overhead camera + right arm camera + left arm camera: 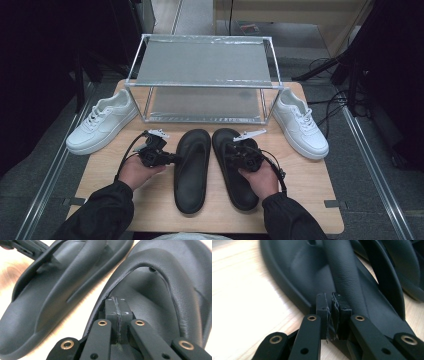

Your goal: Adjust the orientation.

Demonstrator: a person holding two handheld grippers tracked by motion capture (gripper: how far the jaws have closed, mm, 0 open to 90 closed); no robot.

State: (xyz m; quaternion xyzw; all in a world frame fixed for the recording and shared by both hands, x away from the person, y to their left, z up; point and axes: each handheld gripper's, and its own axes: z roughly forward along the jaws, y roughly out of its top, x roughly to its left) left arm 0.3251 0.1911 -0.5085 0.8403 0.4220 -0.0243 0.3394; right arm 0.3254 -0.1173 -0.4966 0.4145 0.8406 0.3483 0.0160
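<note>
Two black flip-flops lie side by side mid-table. My left gripper (176, 159) comes at the left flip-flop (192, 177) from its left side. In the left gripper view, that gripper (333, 312) is shut on the lower end of the flip-flop's strap (344, 277), with a thin bit of strap between the pads. My right gripper (234, 150) rests over the right flip-flop (243, 196). In the right gripper view, its pads (117, 308) are pressed together at the foot of that shoe's strap (180, 290); I cannot tell whether anything is pinched. The left flip-flop (57, 290) lies beside it.
A white sneaker (102, 122) sits at the table's left and another (300, 122) at its right. A two-tier metal shoe rack (205, 62) stands at the back. The wooden table (310, 180) has bare room at the front corners.
</note>
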